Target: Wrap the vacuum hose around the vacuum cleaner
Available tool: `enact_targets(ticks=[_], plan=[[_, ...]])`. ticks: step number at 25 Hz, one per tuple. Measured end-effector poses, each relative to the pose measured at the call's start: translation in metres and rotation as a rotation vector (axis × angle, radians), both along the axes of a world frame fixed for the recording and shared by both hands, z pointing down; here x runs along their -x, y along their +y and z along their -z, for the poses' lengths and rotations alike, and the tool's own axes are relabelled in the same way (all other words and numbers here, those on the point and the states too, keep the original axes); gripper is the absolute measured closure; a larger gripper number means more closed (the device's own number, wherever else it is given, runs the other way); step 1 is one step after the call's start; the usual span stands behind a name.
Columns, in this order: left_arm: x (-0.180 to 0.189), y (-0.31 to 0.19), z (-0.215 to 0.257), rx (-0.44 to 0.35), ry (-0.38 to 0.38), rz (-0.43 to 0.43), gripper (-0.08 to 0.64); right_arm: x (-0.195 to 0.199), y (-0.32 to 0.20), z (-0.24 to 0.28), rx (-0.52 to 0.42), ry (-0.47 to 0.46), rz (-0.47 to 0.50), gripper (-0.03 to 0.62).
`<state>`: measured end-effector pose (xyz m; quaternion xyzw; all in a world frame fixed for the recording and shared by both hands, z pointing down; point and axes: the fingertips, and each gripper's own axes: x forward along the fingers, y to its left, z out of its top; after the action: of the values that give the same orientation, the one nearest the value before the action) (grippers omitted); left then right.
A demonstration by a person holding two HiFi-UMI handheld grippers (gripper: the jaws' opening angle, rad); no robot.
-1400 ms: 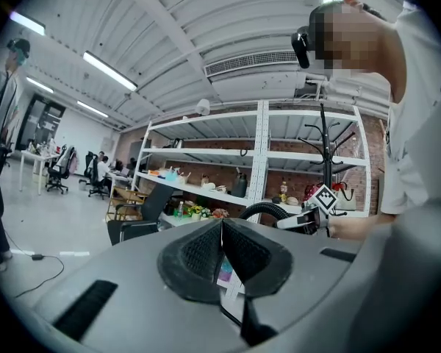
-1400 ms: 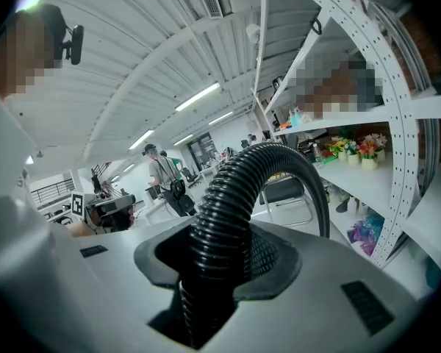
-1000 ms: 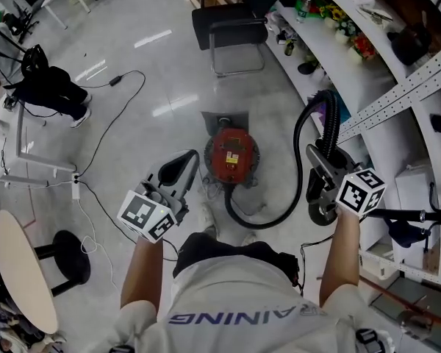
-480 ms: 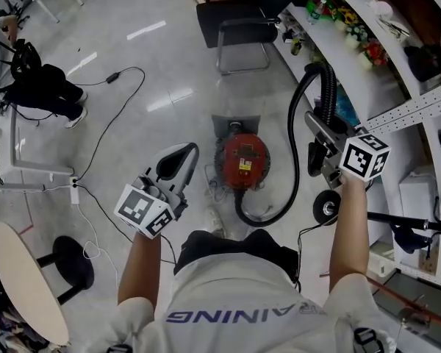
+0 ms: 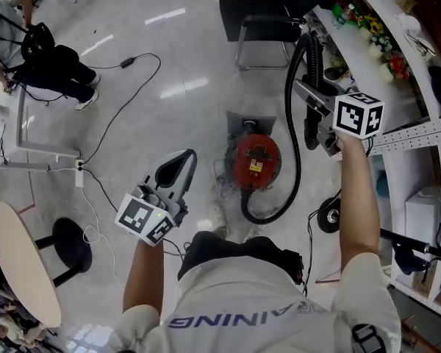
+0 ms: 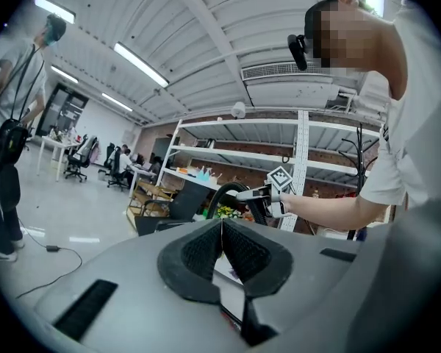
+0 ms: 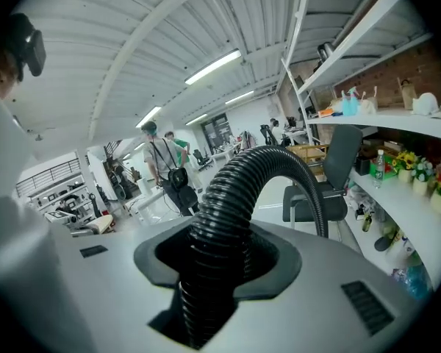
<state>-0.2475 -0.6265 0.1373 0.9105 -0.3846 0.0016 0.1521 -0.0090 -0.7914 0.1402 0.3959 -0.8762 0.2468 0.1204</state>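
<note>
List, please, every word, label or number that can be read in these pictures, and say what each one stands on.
"AINING": back of the person's shirt, upside down from the head view; the rest of the word is not visible.
Yellow label on top of the red vacuum cleaner: too small to read.
Marker cubes: black-and-white square patterns only, no letters or numbers.

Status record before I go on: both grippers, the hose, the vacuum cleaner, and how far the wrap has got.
Right gripper: shut on the black vacuum hose, held up in the air
Left gripper: jaws together, empty
Vacuum cleaner: red, on the floor
Hose path: one open curve from the cleaner's near side up to the right gripper, then arching on towards the chair
Wrap: no turn around the cleaner yet
</note>
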Motion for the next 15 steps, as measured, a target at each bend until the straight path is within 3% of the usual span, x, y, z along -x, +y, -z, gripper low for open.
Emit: enact_targets(ticks=[15], plan=[[0.055, -0.001, -0.010, 0.032, -0.012, 0.111, 0.541, 0.135, -0.064, -0.007, -0.004, 0.041, 0.214, 0.437]])
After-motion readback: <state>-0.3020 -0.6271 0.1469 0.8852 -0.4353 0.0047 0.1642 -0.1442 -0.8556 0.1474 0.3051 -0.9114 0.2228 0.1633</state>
